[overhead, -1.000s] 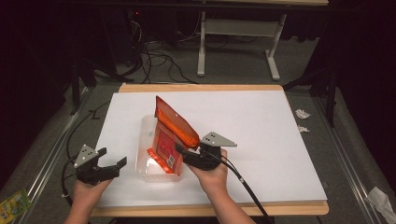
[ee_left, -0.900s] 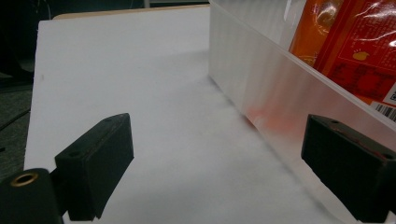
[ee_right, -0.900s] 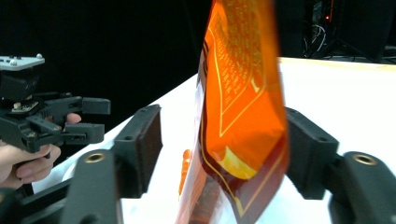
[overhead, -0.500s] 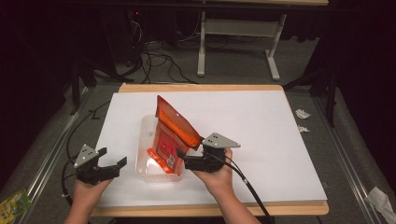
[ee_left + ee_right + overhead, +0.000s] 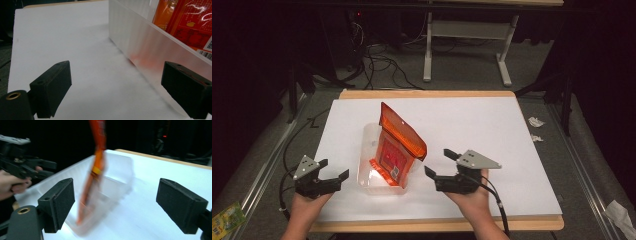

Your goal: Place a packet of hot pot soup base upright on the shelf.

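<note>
Moved: right gripper [image 5: 446,167] drawn off the orange packet [image 5: 398,145], jaws just opened, empty.
Packet: leaning in clear tub [image 5: 367,175], ten o'clock of it.
Left gripper [image 5: 331,173]: open, empty.

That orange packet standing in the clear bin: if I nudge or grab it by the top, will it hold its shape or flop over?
Probably floppy: the orange packet is thin film, and its top already folds over. It likely tips easily, since it stands on edge leaning in the clear bin with neither gripper touching it. It looks light, and the glossy film may slip between pads.
</note>
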`<state>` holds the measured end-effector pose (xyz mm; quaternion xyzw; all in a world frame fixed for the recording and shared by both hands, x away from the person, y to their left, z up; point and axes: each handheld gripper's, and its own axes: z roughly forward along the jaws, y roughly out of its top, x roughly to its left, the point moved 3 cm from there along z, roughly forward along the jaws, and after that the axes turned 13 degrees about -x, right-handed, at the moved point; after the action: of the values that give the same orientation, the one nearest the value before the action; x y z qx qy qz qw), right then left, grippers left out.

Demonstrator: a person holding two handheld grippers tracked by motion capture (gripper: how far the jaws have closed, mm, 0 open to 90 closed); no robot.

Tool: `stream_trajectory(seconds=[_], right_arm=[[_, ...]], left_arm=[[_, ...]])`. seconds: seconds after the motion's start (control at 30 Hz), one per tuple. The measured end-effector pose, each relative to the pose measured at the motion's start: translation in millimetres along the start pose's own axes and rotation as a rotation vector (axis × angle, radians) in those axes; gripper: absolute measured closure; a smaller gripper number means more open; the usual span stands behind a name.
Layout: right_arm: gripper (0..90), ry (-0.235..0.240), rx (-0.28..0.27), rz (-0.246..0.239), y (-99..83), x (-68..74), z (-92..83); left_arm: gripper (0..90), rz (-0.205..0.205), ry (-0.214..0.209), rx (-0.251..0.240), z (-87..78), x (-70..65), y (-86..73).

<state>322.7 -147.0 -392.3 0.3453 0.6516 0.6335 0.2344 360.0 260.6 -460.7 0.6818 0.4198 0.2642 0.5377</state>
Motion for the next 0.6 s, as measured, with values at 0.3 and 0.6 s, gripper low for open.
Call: stream_trajectory(seconds=[0.3, 0.6], right_arm=[[14.9, -0.272, 0.045, -0.025, -26.5, -80.6, -84.7], [14.1, -0.344, 0.047, 0.066, -44.1, -110.5, -109.1]], left_arm=[[10.1, 0.011, -0.011, 0.019, 2.6, -3.2, -2.3], [10.1, 0.012, -0.013, 0.027, 2.7, -7.1, -2.5]])
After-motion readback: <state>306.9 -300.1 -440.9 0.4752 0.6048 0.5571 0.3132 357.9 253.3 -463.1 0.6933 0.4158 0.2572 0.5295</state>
